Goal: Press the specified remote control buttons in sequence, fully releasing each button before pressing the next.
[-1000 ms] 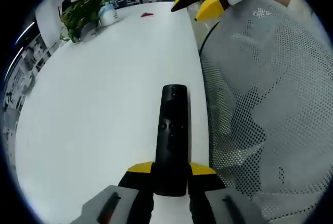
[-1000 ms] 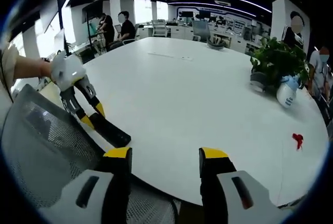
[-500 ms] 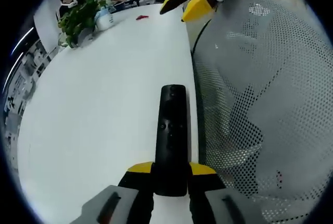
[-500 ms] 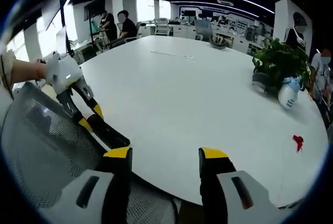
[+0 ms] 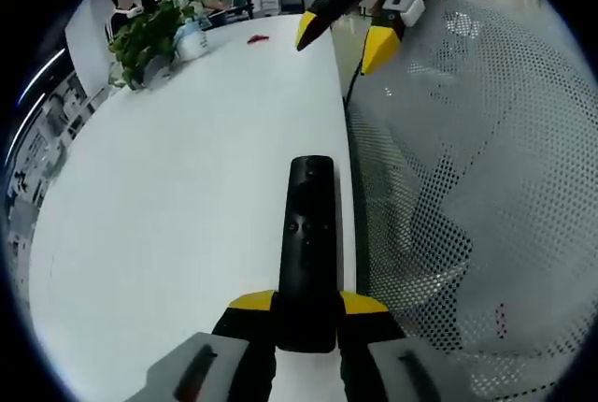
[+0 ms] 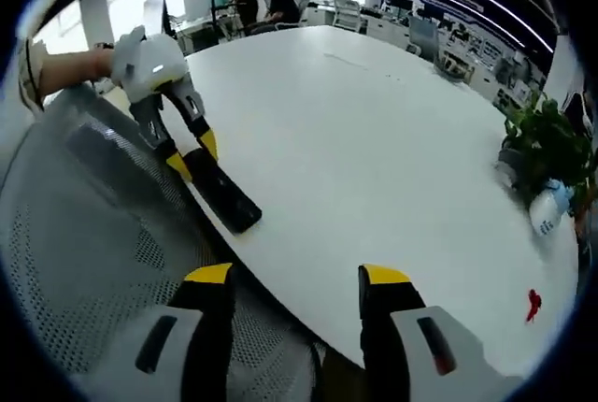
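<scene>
While you hold the remote ready, no button looks pressed yet.

Left gripper view: your left gripper [image 5: 306, 313] fingers clamp the remote control [image 5: 308, 243] by its near end, above the tabletop [image 5: 187, 168] edge. Right gripper view: your right gripper [image 6: 297, 279] fingers stand apart, empty, well short of the remote over the mesh chair [image 6: 84, 224]; all presses remain.

Black remote [image 5: 309, 252], yellow-tipped grey gripper [image 5: 308, 307], white table [image 5: 187, 168], grey perforated mesh chair [image 5: 467, 187], green plant [image 5: 148, 30], small red object [image 6: 533, 303].
</scene>
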Demonstrator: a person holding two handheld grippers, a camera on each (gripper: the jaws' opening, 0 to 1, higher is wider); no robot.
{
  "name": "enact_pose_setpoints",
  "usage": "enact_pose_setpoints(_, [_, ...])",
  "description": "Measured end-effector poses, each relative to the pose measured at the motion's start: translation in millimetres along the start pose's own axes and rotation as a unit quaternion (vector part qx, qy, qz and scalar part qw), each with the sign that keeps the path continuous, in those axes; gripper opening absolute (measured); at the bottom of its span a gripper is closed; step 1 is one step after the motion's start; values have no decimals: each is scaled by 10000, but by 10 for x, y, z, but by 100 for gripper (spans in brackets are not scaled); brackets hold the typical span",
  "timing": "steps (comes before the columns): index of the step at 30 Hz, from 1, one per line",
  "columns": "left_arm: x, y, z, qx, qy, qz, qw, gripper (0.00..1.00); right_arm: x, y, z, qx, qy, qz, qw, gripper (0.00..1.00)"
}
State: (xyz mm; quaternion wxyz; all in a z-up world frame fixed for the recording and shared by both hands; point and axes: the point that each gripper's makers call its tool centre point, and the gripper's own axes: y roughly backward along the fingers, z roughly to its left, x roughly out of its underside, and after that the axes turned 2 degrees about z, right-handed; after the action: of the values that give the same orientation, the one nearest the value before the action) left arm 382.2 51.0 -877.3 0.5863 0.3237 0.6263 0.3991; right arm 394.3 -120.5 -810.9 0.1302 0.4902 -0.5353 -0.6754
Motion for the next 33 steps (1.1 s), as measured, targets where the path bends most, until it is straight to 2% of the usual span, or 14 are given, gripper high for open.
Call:
enact_pose_setpoints(4, [4, 3, 4, 34, 16, -57, 10000, 24, -29, -75, 23, -132, 361, 202, 9991, 52])
enact_pose_setpoints(9, [4, 3, 3, 47, 12, -82, 10000, 24, -87, -162, 88, -320, 542, 367, 9973, 48])
enact_pose_setpoints(23, [7, 0, 5, 63, 29, -98, 9999, 24, -400, -454, 303, -717, 1053, 449, 9908, 36])
enact_pose_setpoints(33, [8, -1, 2, 79, 51, -120, 9999, 24, -383, -597, 403, -957, 1193, 631, 9862, 25])
